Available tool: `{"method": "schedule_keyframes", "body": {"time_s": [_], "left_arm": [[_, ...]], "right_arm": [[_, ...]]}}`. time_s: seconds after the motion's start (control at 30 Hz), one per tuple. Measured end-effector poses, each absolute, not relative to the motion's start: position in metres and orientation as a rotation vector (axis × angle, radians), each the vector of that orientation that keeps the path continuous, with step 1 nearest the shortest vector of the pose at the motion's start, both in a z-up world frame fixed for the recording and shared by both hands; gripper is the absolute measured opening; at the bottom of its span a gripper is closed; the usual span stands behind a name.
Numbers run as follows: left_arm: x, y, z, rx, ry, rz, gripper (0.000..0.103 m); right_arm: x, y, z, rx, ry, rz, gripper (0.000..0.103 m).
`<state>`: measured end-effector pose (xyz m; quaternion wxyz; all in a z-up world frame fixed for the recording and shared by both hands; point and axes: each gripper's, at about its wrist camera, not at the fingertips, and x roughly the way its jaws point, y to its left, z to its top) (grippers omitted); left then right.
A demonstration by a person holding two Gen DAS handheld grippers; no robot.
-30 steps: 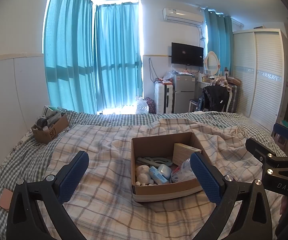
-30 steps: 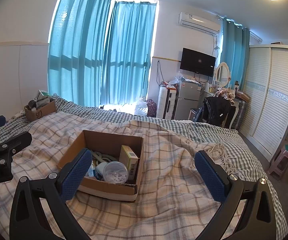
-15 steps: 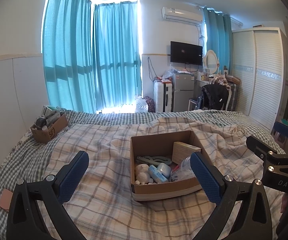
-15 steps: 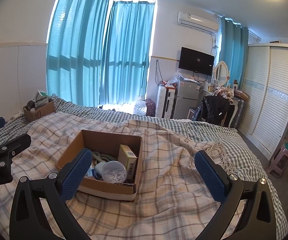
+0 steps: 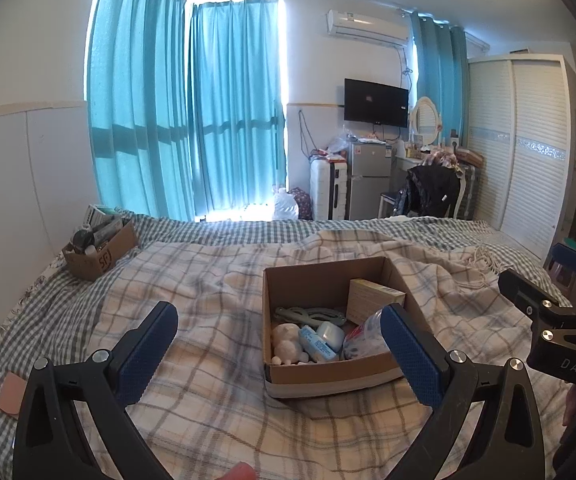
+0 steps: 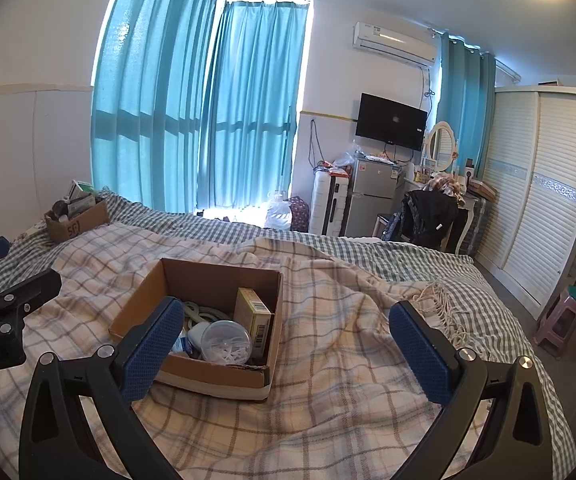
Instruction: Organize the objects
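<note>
An open cardboard box [image 5: 324, 276] sits on the plaid blanket in the middle of the bed; it also shows in the right wrist view [image 6: 215, 280]. Inside lie a tan carton [image 5: 372, 298], a clear plastic tub [image 6: 225, 340], a white lumpy item [image 5: 285, 344], a blue-white pack [image 5: 316, 346] and a pale green looped item [image 5: 308, 314]. My left gripper [image 5: 279, 356] is open and empty, held above the bed in front of the box. My right gripper [image 6: 283, 348] is open and empty, to the right of the box.
A second smaller cardboard box [image 5: 99, 254] full of items stands at the bed's far left corner. A tan card [image 5: 9, 398] lies at the bed's left edge. A wardrobe [image 6: 540, 200], chair with dark clothes [image 6: 428, 216] and pink stool [image 6: 564, 320] stand beyond the bed.
Both views have shifted only slightly; the box sits a touch lower and closer in the frames. Both grippers stay open and empty.
</note>
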<state>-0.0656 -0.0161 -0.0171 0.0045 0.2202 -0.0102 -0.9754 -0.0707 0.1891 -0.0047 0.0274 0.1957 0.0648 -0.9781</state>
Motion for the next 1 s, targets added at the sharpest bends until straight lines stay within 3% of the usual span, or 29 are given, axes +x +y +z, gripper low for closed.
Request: {"method": "schedule_keyframes", "body": {"time_s": [1.0], "left_arm": [[-0.0634,-0.0126,-0.015,0.691,-0.051,-3.065,0.103]], "right_arm": [[-0.0729,0.1837,-0.0039,0.611,0.205,-3.019,0.103]]}}
